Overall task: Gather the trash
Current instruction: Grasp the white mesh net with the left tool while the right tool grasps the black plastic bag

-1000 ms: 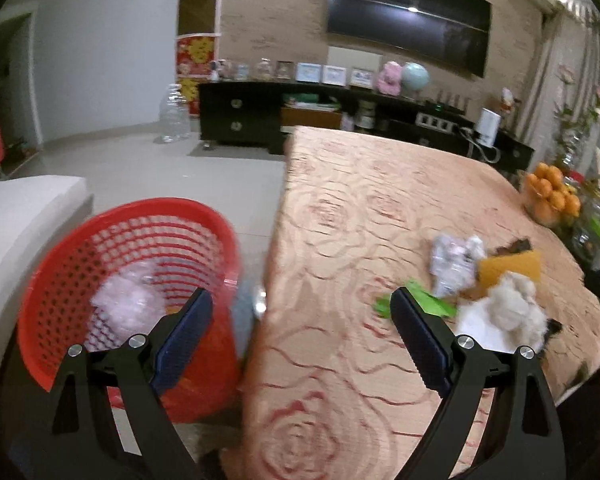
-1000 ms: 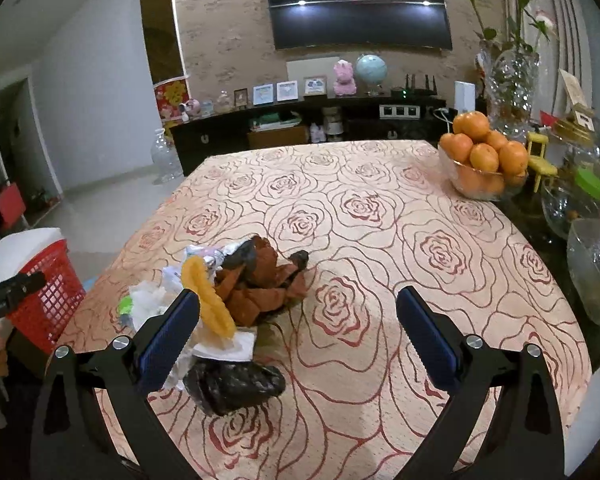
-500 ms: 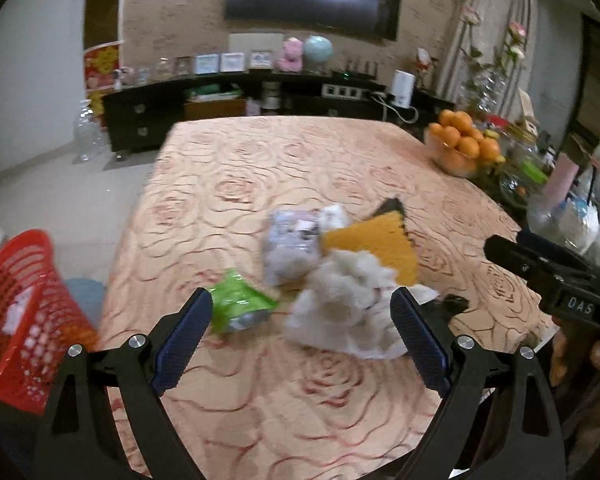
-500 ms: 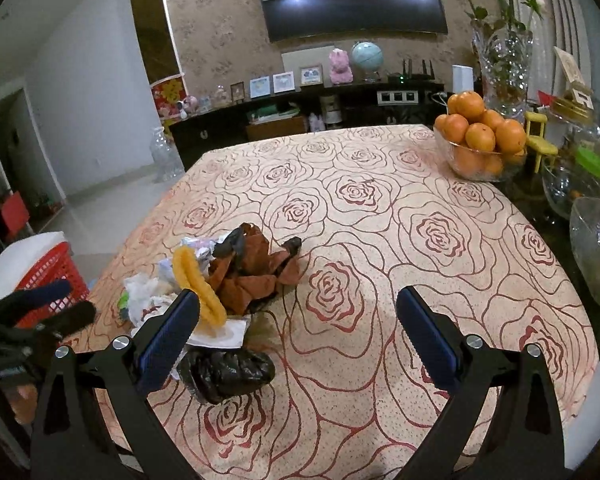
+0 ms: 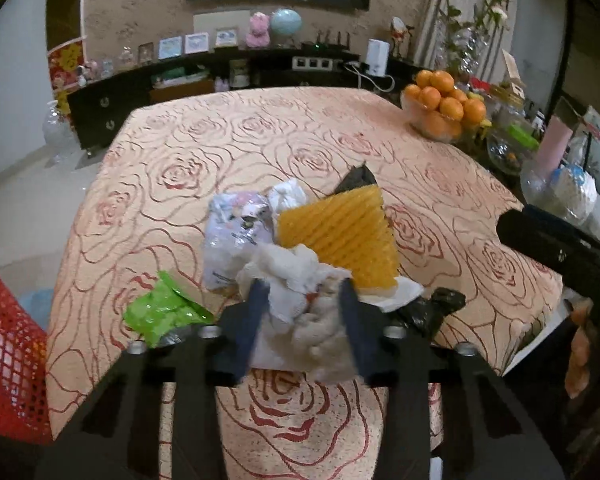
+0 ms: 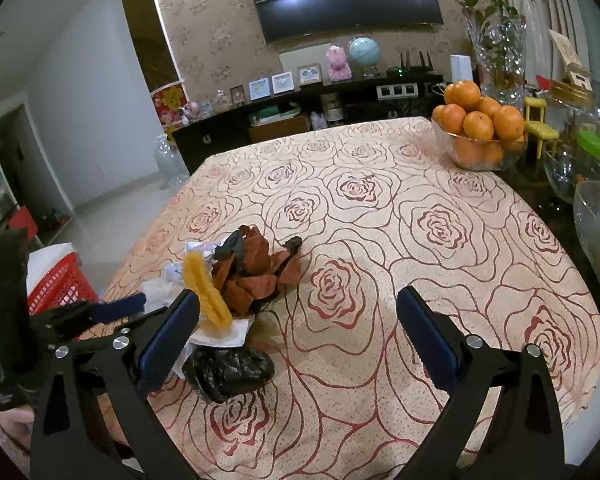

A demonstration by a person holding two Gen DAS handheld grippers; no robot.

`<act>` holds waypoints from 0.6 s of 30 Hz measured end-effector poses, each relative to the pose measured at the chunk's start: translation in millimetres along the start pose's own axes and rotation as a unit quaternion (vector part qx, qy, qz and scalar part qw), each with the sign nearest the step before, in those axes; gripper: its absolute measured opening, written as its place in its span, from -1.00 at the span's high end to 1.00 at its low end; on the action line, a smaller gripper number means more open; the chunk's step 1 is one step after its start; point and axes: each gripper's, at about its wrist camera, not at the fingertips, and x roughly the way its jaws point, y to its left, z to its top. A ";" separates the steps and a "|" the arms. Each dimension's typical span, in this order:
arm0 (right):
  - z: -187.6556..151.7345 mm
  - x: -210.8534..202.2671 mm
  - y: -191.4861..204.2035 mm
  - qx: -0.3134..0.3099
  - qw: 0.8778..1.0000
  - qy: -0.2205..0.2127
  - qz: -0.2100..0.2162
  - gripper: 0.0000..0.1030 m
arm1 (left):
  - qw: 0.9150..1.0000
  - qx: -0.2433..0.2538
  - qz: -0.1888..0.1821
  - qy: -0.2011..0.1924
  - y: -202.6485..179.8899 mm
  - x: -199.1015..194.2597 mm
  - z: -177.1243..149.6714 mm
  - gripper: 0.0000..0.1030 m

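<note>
From the left wrist view, the left gripper has just been closing and its jaws now pinch the crumpled white tissue at the near edge of the trash pile, which sits on the rose-patterned tablecloth. Around it lie a green wrapper, a pale plastic packet, a yellow foam net and a black bag, all on the table. The red basket stands off the table's left edge, well apart from the pile; its contents cannot be seen here. From the right wrist view, the right gripper hangs above the cloth with its jaws spread wide and nothing between them. The pile there shows reddish-brown scraps, the foam net and the black bag just beside the left jaw. I'd say collection is in its early part: one piece is gripped, and most of the heap is still to be carried over.
</note>
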 end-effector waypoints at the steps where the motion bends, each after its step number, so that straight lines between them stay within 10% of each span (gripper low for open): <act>1: -0.3 0.3 0.0 0.001 1.000 0.001 0.000 -0.86 | 1.000 -0.001 -0.003 -0.001 0.2 -0.3 -0.7 0.45; 18: -16.7 22.4 21.6 -0.032 0.998 0.047 0.007 -0.86 | 0.992 -0.069 0.048 -0.095 82.8 -89.2 -10.5 0.63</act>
